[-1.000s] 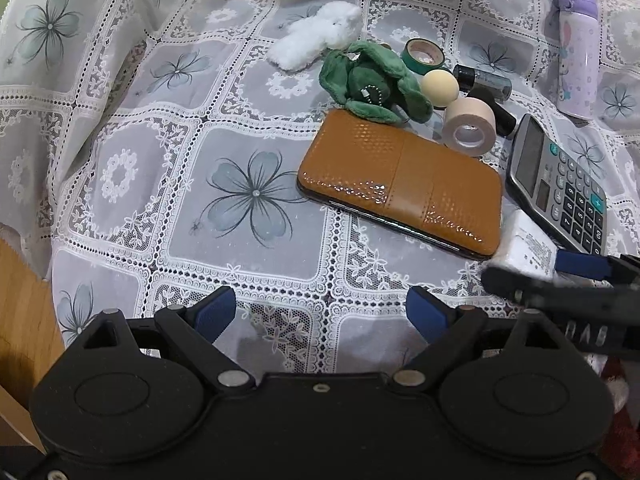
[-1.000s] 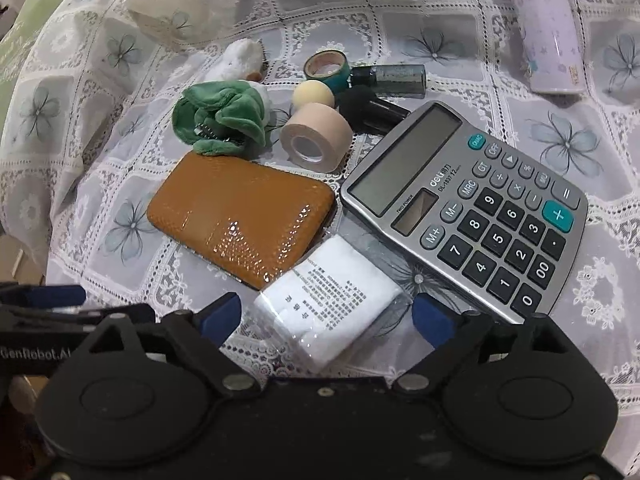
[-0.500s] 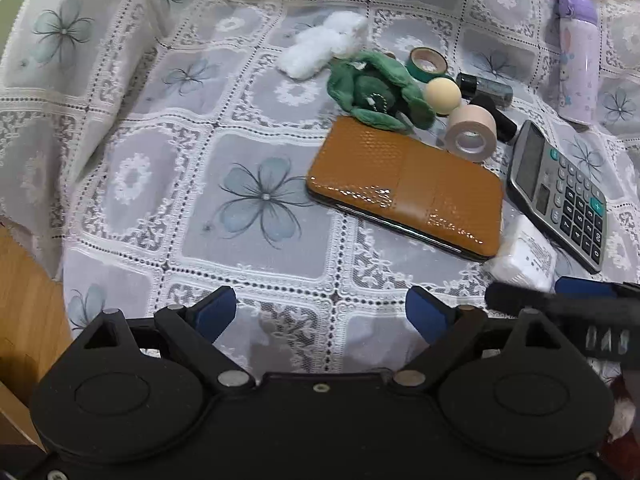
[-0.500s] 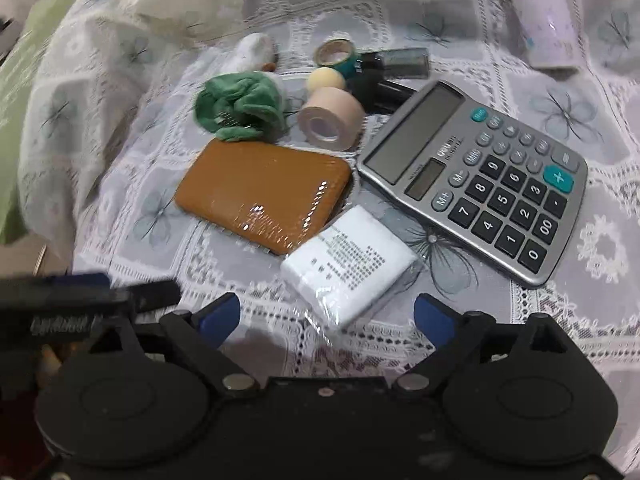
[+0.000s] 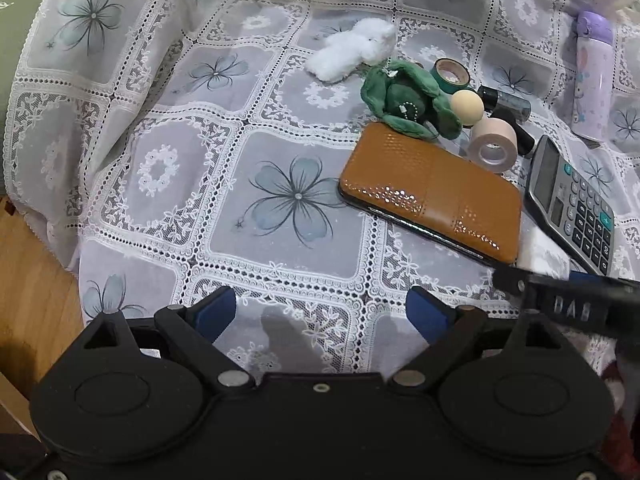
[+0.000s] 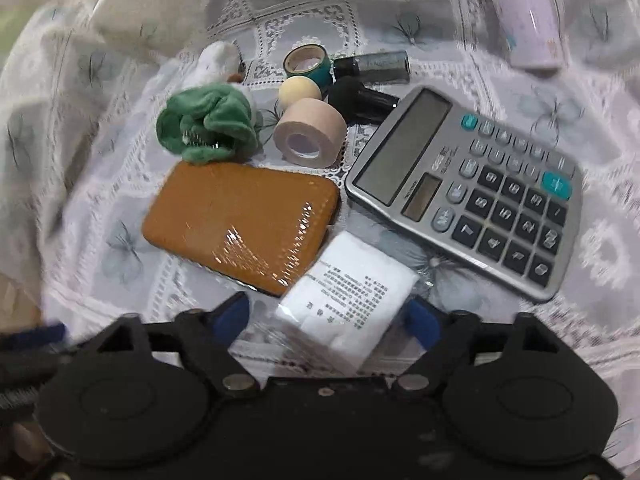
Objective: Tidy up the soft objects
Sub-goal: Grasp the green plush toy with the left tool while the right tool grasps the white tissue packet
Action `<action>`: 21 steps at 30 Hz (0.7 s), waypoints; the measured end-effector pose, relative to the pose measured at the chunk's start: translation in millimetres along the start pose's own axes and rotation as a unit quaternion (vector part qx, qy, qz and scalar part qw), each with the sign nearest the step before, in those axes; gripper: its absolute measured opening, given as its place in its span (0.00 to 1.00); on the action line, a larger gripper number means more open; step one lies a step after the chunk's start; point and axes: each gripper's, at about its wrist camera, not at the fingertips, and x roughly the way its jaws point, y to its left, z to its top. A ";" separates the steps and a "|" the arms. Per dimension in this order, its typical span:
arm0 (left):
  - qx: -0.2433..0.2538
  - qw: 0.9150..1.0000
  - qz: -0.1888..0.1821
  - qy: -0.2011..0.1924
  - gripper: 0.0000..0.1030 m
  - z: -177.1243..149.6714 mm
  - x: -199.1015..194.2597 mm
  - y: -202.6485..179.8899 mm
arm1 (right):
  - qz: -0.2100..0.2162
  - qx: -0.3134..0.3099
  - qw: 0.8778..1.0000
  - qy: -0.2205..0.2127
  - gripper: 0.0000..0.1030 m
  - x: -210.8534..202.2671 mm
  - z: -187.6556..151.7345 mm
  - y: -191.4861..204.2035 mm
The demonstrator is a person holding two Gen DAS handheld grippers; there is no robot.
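Your right gripper (image 6: pixel 326 316) has just been closing its fingers around the white packet (image 6: pixel 346 292) at bottom centre, though contact isn't clear. Your left gripper (image 5: pixel 320 312) sits wide over bare tablecloth (image 5: pixel 160 168). Farther up, the green plush (image 6: pixel 208 126) touches the brown case (image 6: pixel 244 220).

Plush toy (image 6: pixel 208 128) behind wallet (image 6: pixel 240 224); packet (image 6: pixel 348 292) seemingly touching wallet, calculator (image 6: pixel 468 192) right

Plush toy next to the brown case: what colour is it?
The plush toy is dark green, clearest in the left wrist view.
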 end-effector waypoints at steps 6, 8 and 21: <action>0.021 1.000 -0.002 -0.020 0.86 14.8 0.5 -6.3 | -0.002 -0.017 1.000 0.002 0.61 -12.1 -5.8 -11.4; 0.032 0.999 -0.006 -0.033 0.87 23.7 1.1 -11.1 | -0.003 -0.002 1.000 0.000 0.61 -17.3 -7.1 -17.6; 0.051 0.990 -0.047 -0.122 0.95 96.9 25.7 -49.8 | -0.024 -0.008 1.000 -0.012 0.65 -17.4 -15.1 -21.7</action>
